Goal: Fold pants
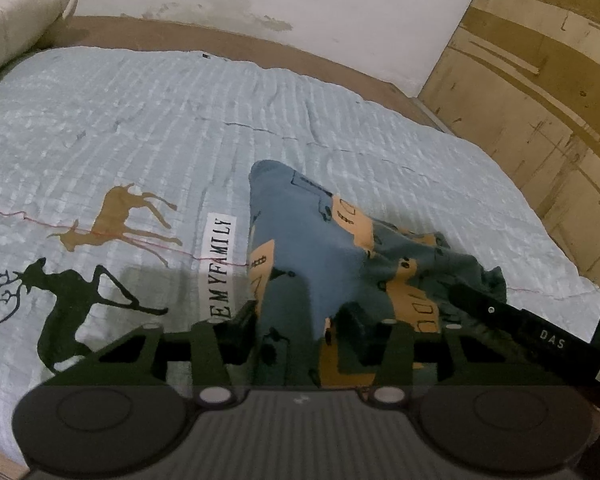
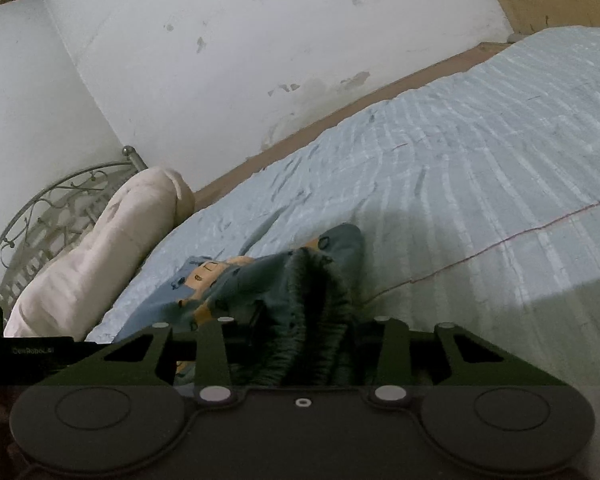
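Note:
Blue pants (image 1: 300, 220) with orange patches and small dark prints lie bunched on the light blue bedspread (image 1: 140, 120). My left gripper (image 1: 296, 328) is shut on a raised fold of the blue cloth, which fills the gap between its two fingers. In the right wrist view the pants (image 2: 340, 244) show their dark ribbed waistband (image 2: 316, 280), and my right gripper (image 2: 308, 328) is shut on that gathered band. The right gripper's black body (image 1: 540, 336) reaches in from the right edge of the left wrist view, close beside the left one. The fingertips are buried in cloth.
The bedspread carries deer prints (image 1: 68, 300) and a white lettered label (image 1: 220, 264). A rolled cream bolster (image 2: 112, 248) lies by the metal headboard (image 2: 52, 204). A white wall (image 2: 260, 60) runs behind the bed, and wooden panelling (image 1: 540, 100) stands at its far end.

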Motion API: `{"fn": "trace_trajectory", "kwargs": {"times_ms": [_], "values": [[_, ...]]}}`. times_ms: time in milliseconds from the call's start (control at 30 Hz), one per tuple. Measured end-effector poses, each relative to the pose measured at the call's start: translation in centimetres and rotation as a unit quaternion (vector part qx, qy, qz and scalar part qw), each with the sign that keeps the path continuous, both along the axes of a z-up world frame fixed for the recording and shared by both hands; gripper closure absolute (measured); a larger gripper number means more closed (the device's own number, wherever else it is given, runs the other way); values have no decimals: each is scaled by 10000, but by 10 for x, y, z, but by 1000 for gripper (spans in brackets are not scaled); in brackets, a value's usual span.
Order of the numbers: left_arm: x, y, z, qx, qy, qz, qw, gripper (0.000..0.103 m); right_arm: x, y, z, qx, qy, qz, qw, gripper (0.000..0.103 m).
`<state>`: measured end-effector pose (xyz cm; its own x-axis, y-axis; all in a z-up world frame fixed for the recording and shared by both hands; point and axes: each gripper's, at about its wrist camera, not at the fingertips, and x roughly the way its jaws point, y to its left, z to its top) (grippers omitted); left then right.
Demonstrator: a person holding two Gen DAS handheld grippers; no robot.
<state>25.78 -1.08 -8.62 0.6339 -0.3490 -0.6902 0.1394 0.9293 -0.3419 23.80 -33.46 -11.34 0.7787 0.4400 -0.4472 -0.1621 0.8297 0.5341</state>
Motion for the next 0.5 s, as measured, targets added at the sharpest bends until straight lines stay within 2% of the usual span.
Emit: {"fn": "trace_trajectory", "kwargs": {"times_ms": [100,167,300,500], "values": [[-1,3,2,-95,-44,48,9999,82,-3,4,2,-32,-65,-58,10000,67],[-2,3,6,-116,-85,32,9999,88,-5,7,4,-71,-134,-79,9999,71],[-1,-1,21,-82,-308,-9,9995,90,-8,9,15,-79,-306,-88,9995,78],[26,-1,47,-105,-827,205,9963,90,11,17,41,-239,-722,-59,9971,79]]}}
